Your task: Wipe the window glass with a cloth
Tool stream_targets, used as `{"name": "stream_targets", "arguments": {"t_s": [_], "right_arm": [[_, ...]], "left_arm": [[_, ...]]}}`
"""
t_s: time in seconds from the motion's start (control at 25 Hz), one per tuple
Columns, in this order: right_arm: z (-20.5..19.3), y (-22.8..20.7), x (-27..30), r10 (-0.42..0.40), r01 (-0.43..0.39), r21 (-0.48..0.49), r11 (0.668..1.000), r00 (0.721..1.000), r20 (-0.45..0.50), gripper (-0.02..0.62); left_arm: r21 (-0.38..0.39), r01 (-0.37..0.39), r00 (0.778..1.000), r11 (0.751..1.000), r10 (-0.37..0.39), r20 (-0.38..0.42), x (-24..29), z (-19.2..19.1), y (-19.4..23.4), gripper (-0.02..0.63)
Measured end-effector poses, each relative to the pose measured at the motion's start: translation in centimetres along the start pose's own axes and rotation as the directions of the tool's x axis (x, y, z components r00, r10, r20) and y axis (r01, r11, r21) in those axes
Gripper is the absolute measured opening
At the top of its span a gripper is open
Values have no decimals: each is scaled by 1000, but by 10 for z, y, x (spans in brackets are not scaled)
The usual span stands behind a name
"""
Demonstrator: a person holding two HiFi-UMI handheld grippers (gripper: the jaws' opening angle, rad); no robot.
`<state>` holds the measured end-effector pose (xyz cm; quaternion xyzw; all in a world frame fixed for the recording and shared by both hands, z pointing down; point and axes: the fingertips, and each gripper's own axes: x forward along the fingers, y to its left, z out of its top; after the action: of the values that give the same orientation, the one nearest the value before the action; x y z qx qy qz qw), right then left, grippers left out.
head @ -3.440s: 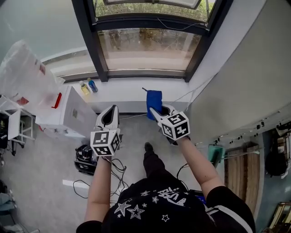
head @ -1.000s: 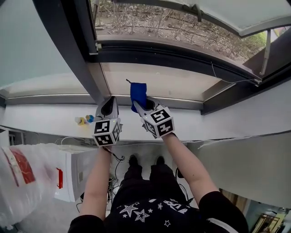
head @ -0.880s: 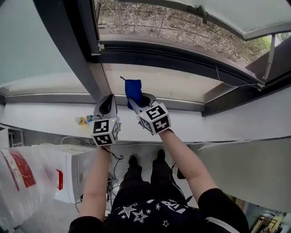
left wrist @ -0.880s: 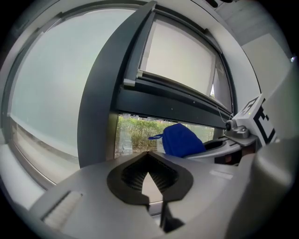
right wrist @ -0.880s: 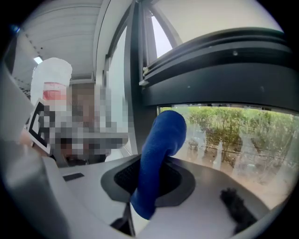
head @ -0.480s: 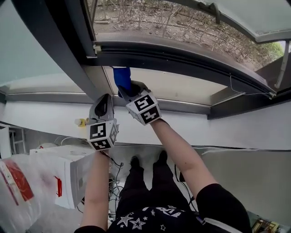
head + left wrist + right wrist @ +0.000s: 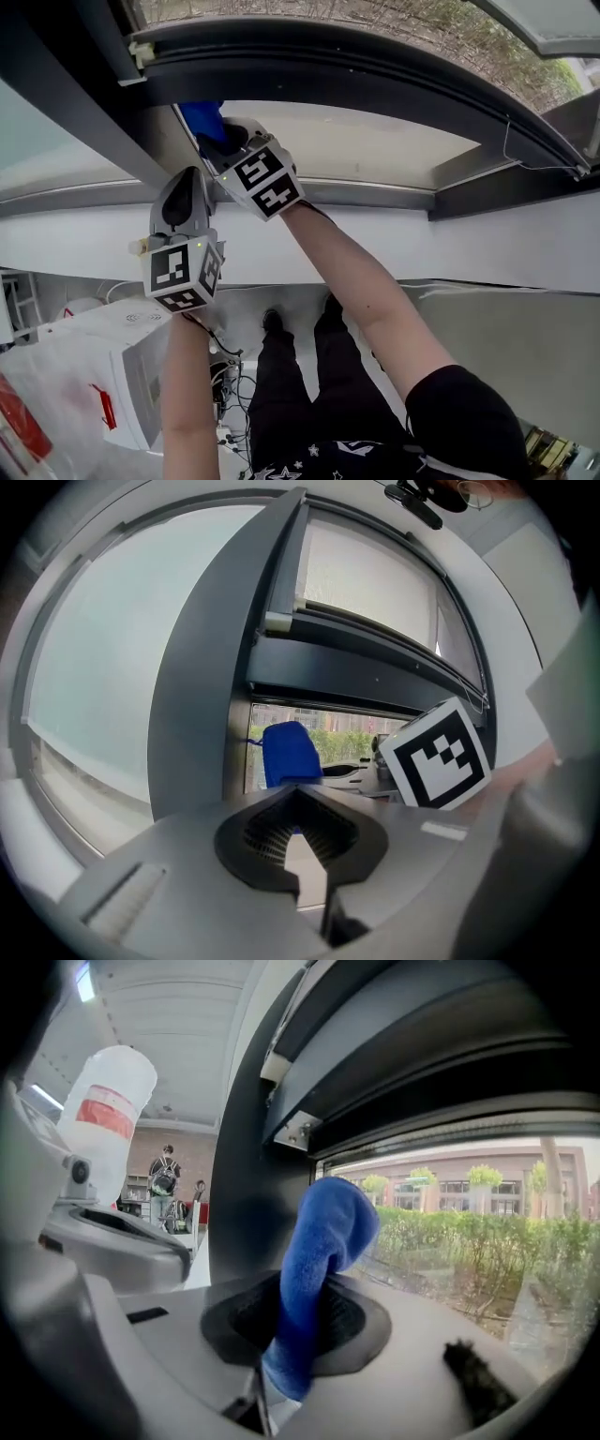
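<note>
The right hand-held gripper [image 7: 223,142] is up at the window, its jaws clenched on a blue cloth [image 7: 323,1241]. The cloth stands out of the jaws in the corner of the glass [image 7: 366,141], just beside the dark frame [image 7: 75,103]. I cannot tell whether it touches the pane. The left hand-held gripper [image 7: 186,180] is lower, near the right one, with its jaws closed on nothing.

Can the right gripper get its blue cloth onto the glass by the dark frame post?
Probably yes. The right gripper, shut on the blue fabric cloth, is up by the window glass beside the dark frame post, with nothing between them. The left gripper, shut and empty, sits lower, clear of it.
</note>
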<state>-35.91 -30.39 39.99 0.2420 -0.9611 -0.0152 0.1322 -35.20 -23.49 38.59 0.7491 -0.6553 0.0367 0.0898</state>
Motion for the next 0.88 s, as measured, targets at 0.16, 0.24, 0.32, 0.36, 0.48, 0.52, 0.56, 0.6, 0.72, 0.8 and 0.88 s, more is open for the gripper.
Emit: {"name": "stream_targets", "arguments": {"t_s": [0.16, 0.24, 0.32, 0.36, 0.48, 0.52, 0.56, 0.6, 0.72, 0.8, 0.88], "right_arm": [[-7, -1, 5, -21, 21, -1, 1000, 1000, -5, 74], [-11, -4, 1, -39, 39, 4, 999, 999, -6, 74], [-14, -10, -8, -66, 66, -3, 998, 998, -2, 74], [-15, -13, -14, -80, 80, -10, 997, 997, 0, 74], [-20, -24, -37, -116, 116, 8, 993, 993, 15, 74], [-21, -29, -47, -129, 129, 24, 991, 991, 22, 75], [-23, -35, -58, -144, 143, 38, 989, 989, 27, 74], [-26, -42, -70, -160, 158, 49, 986, 987, 30, 74], [-41, -66, -110, -213, 211, 84, 974, 977, 23, 75], [-55, -87, -142, -259, 257, 94, 962, 966, 7, 74], [-71, -109, -174, -311, 311, 83, 947, 950, -14, 74]], "left_arm": [[23, -2, 1000, 1000, 2, -3, 3, -3, 4, 8], [39, -2, 1000, 999, 3, -8, 4, -2, 3, 8], [52, -1, 1000, 999, 2, -13, 5, -1, 0, 8], [57, -2, 1000, 998, 3, -15, 5, -1, -3, 8], [64, -8, 1000, 998, 10, -23, 5, -2, -12, 8], [63, -10, 1000, 998, 12, -25, 5, -2, -17, 8], [60, -11, 1000, 998, 12, -27, 5, -3, -23, 8], [55, -10, 1000, 998, 11, -28, 6, -3, -30, 8], [44, 9, 999, 999, -7, -33, 11, -6, -59, 8], [48, 43, 998, 998, -41, -42, 18, -9, -87, 8], [58, 90, 995, 994, -87, -55, 27, -13, -119, 8]]}}
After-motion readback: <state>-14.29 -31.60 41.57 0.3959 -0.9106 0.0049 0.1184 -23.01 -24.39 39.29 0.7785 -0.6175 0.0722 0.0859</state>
